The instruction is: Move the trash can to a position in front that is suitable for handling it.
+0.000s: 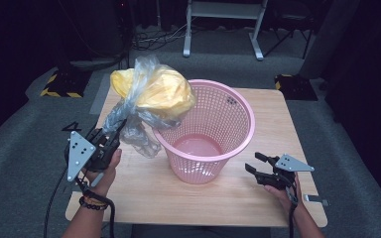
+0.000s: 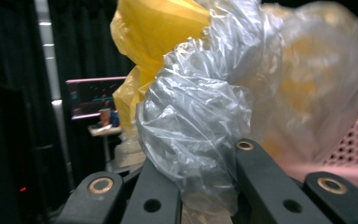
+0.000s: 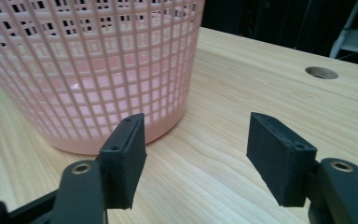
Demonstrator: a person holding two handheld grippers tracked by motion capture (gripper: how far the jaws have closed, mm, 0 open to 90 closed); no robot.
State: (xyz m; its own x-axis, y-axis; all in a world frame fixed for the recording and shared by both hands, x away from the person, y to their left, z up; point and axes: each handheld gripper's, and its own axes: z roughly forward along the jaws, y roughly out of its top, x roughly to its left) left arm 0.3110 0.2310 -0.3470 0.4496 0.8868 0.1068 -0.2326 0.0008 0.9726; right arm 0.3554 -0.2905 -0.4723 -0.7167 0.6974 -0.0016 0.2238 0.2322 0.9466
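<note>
Count from my end: one pink basket (image 1: 204,131), one clear plastic bag (image 1: 129,116) w/ one yellow bundle (image 1: 166,91) inside, one wooden table (image 1: 258,193), two grippers.

My left gripper (image 1: 110,141) has its jaws clamped on the bag's twisted neck. In the left gripper view the crumpled clear film (image 2: 193,126) bulges up between the two black jaws, and the yellow bundle (image 2: 158,28) sits higher, behind the film. The bag hangs in the air, off the table, raised above the basket's left rim; its yellow bulk overlaps that rim in the high view (can't tell if it actually touches the rim). A loose tail of film dangles just left of the basket wall.

My right gripper (image 1: 252,166) sits low over the table on the basket's right, jaws spread wide w/ nothing between them. In the right gripper view I see bare wood through the gap, and the basket's mesh wall (image 3: 98,70) stands just beyond the left jaw tip, near but apart.

Basket is upright, roughly mid-table, mouth open, nothing in it apart from its pink floor.

Room: a broad strip of bare wood along the near edge, and more on the right side up to the far corner. One round cable hole (image 3: 321,72) is in the tabletop past the right gripper. The table's left edge is close to my left hand (image 1: 104,171).
</note>
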